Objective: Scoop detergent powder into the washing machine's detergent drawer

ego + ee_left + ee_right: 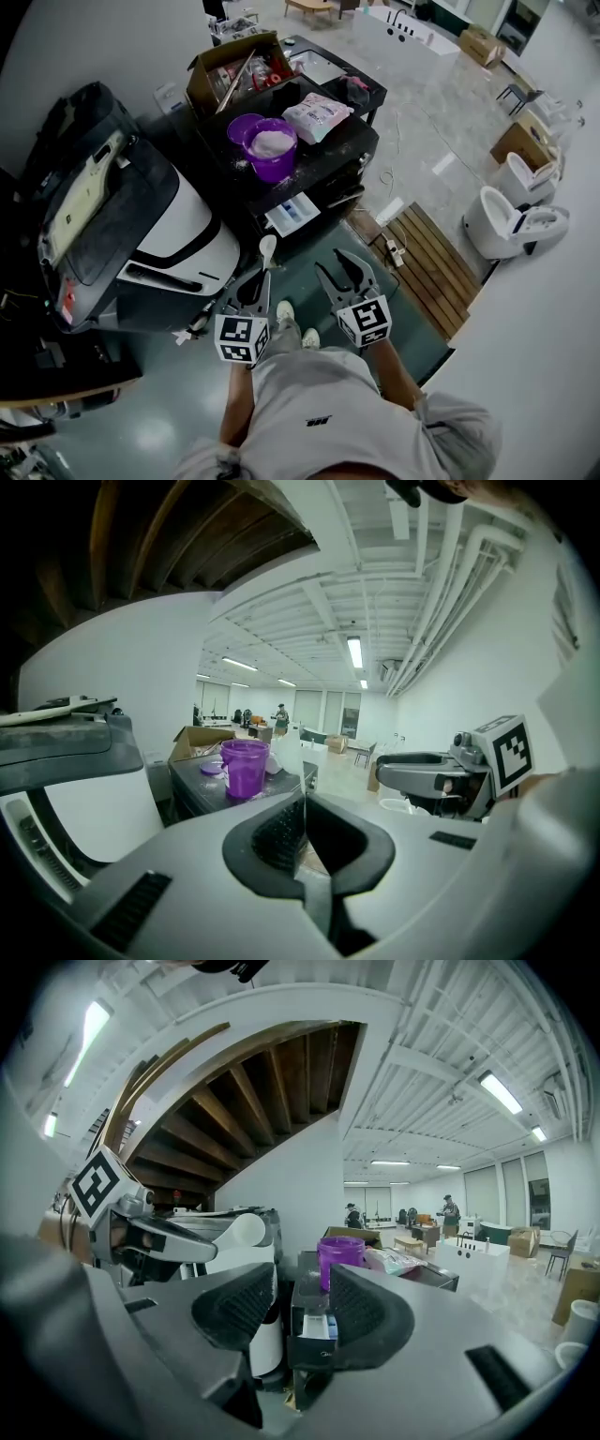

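The left gripper [258,279] has its jaws closed on the handle of a white scoop [267,247], with the bowl pointing to 12 o'clock. The right gripper [342,272], at its 3 o'clock, holds nothing, jaws wide apart. The drawer [292,215] stands pulled out at 12 o'clock, near the scoop. Beyond it, on the black table [352,141], a purple tub [272,167] holds white powder [274,141], with a bag [317,114] at its 2 o'clock.

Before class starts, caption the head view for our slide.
Left gripper holds a white scoop short of the purple powder tub; right gripper open.
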